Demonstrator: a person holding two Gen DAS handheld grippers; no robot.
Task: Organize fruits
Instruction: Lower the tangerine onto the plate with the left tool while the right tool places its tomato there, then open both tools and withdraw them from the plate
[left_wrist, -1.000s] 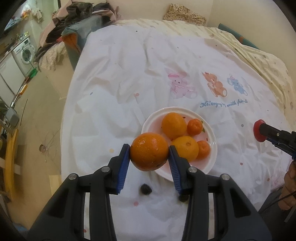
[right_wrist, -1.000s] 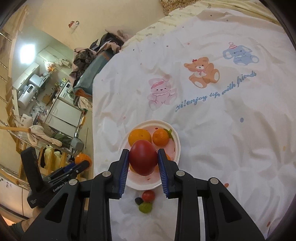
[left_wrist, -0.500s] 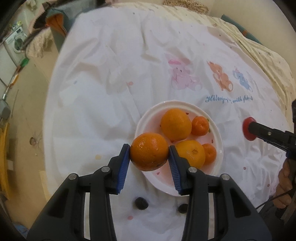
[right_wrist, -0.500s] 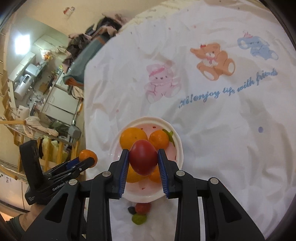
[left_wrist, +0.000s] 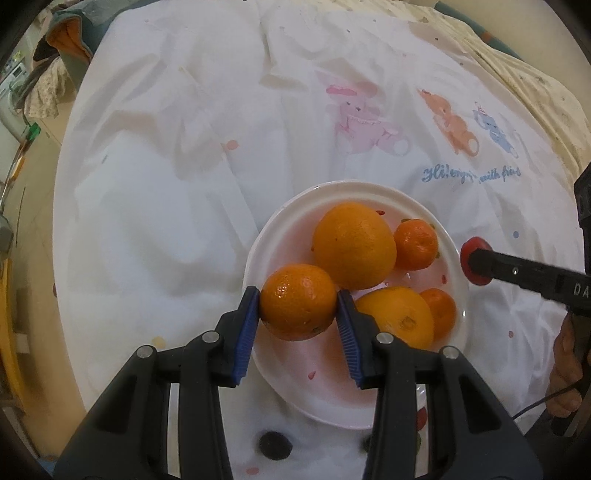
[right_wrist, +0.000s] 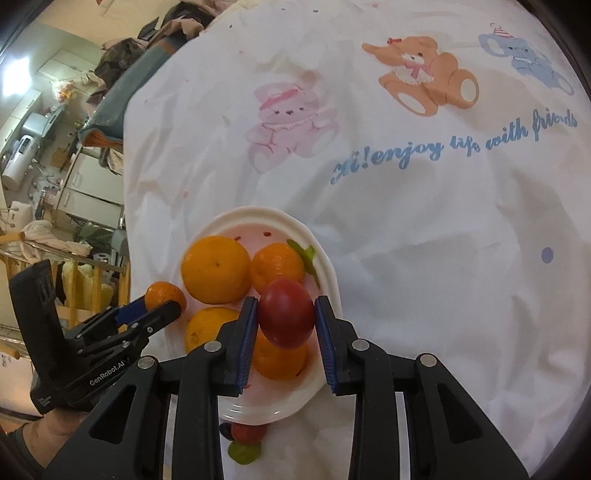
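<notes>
So on the left, the left tool (left_wrist: 298, 320) is clamped on an orange (left_wrist: 297, 312), held just over the near-left edge of the white plate (left_wrist: 288, 384), which sits on a bed with a cartoon-print sheet (left_wrist: 166, 184). The plate's already got a big orange (left_wrist: 354, 245) in the middle, another orange (left_wrist: 397, 319) near the front, and two little mandarins, one at the far right (left_wrist: 415, 248) and one tucked behind the front orange (left_wrist: 441, 312). Over on the right, the right tool (right_wrist: 286, 321) is gripping a red, tomato-looking fruit (right_wrist: 286, 318) above the near-right part of the plate, right over one of the oranges (right_wrist: 279, 360). There's a small dark berry (left_wrist: 274, 445) on the sheet near the plate, plus a red one (right_wrist: 246, 432) and a green one (right_wrist: 243, 452). What worries me: the plate's crowded and it's sitting on soft bedding, so if either fruit gets let go from this height it could bounce off the ones below and roll off the rim onto the sheet. The orange is right at the edge too, so it could tip the plate or just miss it. Both tools going in at once could also bump each other. And the red one looks soft, too much squeeze might bruise it.
</notes>
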